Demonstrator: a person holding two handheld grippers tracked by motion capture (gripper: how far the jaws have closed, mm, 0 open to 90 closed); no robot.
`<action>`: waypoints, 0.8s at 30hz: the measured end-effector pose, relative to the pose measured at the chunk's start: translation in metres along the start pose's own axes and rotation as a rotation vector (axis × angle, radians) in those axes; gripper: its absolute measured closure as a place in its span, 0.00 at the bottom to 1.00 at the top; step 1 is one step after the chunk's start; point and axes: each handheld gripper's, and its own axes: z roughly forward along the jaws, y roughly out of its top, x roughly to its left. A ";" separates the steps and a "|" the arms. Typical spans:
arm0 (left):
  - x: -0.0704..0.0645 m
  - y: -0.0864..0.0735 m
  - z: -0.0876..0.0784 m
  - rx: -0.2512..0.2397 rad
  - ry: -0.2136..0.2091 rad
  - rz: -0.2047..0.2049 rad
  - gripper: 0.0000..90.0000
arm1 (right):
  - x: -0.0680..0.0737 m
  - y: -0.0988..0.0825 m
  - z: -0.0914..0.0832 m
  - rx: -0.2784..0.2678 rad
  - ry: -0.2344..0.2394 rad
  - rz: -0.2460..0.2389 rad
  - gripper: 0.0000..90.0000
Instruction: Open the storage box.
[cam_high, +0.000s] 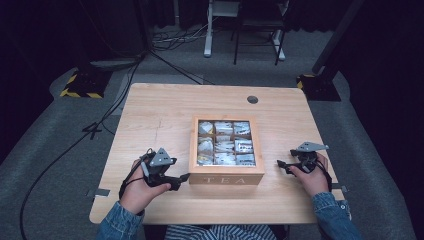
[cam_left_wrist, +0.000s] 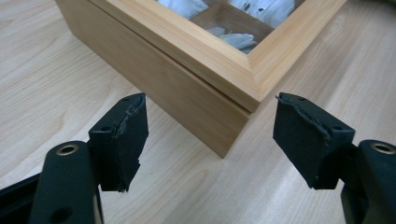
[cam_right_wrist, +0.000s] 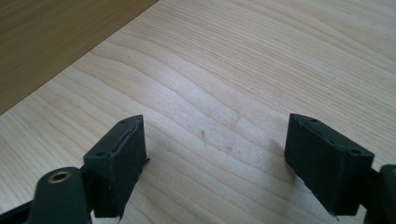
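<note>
A wooden tea box (cam_high: 226, 150) with a glass lid and "TEA" on its front stands shut in the middle of the table; white tea bags (cam_high: 224, 145) show in its compartments. My left gripper (cam_high: 184, 178) is open at the box's front left corner (cam_left_wrist: 243, 109), which sits between and just beyond its jaws without touching them. My right gripper (cam_high: 281, 165) is open a short way to the right of the box, low over bare wood, with nothing between its jaws (cam_right_wrist: 212, 154). The box's side wall (cam_right_wrist: 51, 42) fills the upper left of the right gripper view.
The light wooden table (cam_high: 150, 115) has a round cable hole (cam_high: 252, 99) near its far edge. Beyond the table lie floor cables (cam_high: 170, 55), stand bases with yellow-black tape (cam_high: 80, 85) and a white-legged frame (cam_high: 245, 30).
</note>
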 end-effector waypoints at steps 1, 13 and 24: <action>-0.001 0.000 0.001 0.001 -0.006 0.000 0.30 | 0.000 0.000 0.000 0.000 0.000 0.000 0.23; -0.014 -0.002 0.024 -0.052 -0.039 -0.008 0.34 | 0.000 0.000 0.000 0.000 0.000 0.000 0.23; -0.017 -0.005 0.032 -0.072 -0.008 -0.032 0.35 | 0.000 0.000 0.000 0.001 0.001 -0.002 0.23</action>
